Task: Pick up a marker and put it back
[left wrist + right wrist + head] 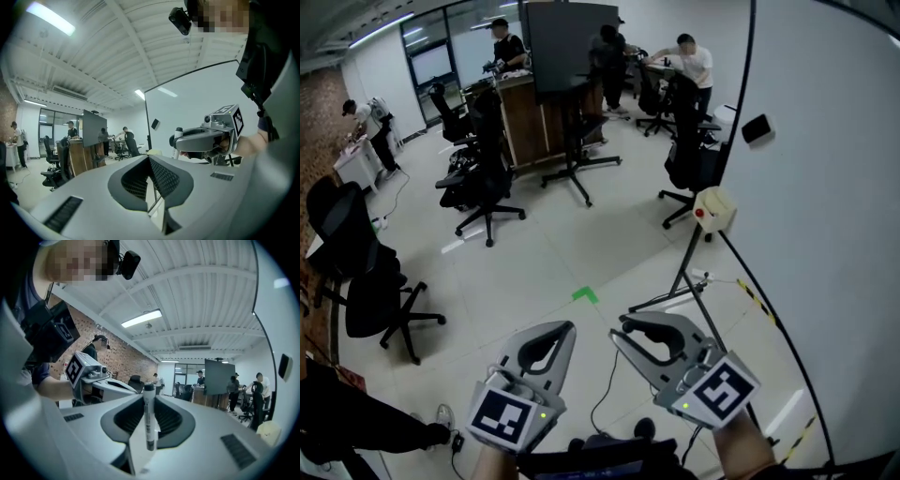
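Observation:
A white marker (149, 418) with a black cap stands upright between the jaws of my right gripper (149, 397), which is shut on it. In the left gripper view the marker's white end (178, 134) pokes up from the tip of the right gripper (187, 138). My left gripper (149, 160) is shut, its jaw tips meeting with nothing between them. In the head view the left gripper (565, 329) and the right gripper (621, 334) hang side by side over the floor, pointing forward. The whiteboard (825, 187) stands to the right.
The whiteboard's black stand legs (675, 291) and a cable (602, 394) lie on the floor just ahead. A black eraser (757, 128) sticks to the board. Office chairs (487, 178) stand left and ahead, with several people at desks (525, 112) farther back.

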### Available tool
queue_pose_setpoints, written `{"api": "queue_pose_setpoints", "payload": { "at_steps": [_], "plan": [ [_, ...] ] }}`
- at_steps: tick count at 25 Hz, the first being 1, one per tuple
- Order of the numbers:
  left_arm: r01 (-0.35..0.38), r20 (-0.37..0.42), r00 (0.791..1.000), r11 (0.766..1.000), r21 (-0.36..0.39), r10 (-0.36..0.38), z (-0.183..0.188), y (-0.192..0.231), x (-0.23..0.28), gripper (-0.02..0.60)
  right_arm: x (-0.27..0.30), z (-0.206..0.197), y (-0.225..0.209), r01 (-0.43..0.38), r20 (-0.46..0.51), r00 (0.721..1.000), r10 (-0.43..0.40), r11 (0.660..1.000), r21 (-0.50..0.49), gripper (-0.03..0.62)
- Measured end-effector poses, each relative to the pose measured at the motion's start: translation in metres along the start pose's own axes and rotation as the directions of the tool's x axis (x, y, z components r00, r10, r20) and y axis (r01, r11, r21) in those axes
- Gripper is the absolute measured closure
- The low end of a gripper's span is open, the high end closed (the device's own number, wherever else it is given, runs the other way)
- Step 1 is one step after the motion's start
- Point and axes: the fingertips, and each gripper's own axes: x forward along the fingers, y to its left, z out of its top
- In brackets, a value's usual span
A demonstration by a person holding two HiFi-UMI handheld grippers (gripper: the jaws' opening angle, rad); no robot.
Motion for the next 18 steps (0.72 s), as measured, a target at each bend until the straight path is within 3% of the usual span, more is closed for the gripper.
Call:
{"api": "queue_pose_setpoints", "payload": {
  "at_steps": [10,14,18],
  "plan": [
    [0.084,0.051,0.995,0.996,-0.024,-0.083,-0.007,0.020,-0.065,0.583,0.023,0.006,0.073,0.088,-0.059,0.994,-0.089,0.996,-0.025,0.502],
    [0.131,0.072,0.989,0.990,-0.056,-0.127,-0.006,0.006,-0.063,0.583,0.009,0.004,0.078,0.118,-0.086,0.989,-0.121,0.992,-0.032,0.502],
    [0.157,0.080,0.985,0.987,-0.037,-0.153,0.005,-0.022,-0.053,0.583,-0.019,0.011,0.071,0.137,-0.068,0.988,-0.139,0.990,-0.033,0.502]
  ]
}}
